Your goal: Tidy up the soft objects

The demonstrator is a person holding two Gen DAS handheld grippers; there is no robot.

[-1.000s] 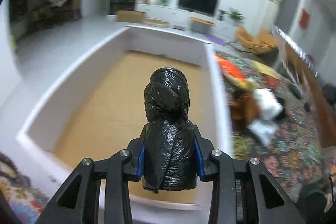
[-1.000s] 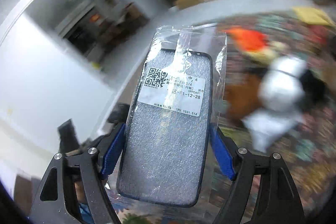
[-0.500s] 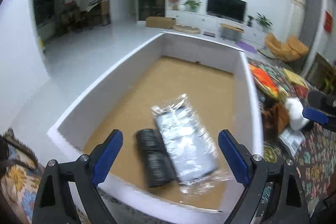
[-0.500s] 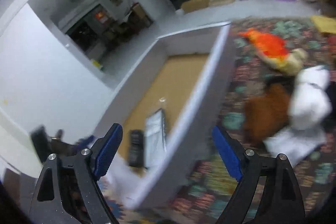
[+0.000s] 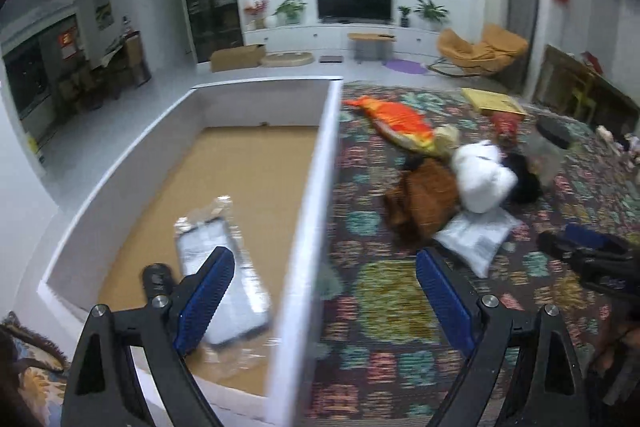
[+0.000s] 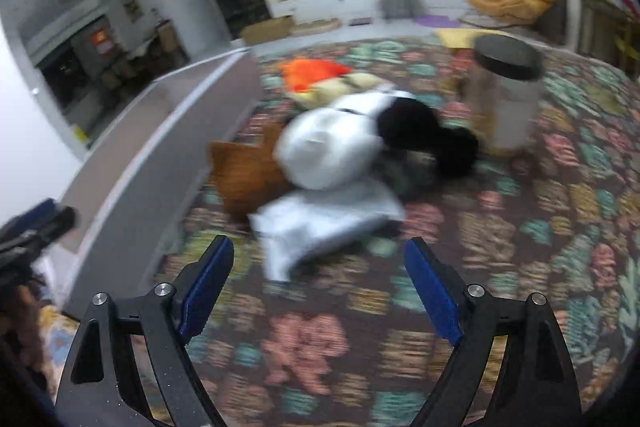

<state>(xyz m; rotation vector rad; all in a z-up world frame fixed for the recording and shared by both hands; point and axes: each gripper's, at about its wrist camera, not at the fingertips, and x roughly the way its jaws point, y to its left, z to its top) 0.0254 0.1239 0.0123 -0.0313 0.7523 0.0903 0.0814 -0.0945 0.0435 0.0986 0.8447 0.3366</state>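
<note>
Both pairs of jaws stand apart and empty. The left gripper [image 5: 320, 283] straddles the white box [image 5: 308, 227] wall; inside lie the crinkly plastic-wrapped pad [image 5: 224, 275] and black bag roll [image 5: 157, 277], likely already sorted. The right gripper [image 6: 318, 279] faces the rug's [image 6: 500, 247] soft pile: white pouch [image 6: 320, 223], puffy white bundle [image 6: 328, 151], brown plush [image 6: 244, 175].

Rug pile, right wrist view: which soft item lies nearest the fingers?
The flat white plastic pouch, at the pile's near edge just ahead of the open right gripper. The brown plush, white bundle and black one sit farther back.
</note>
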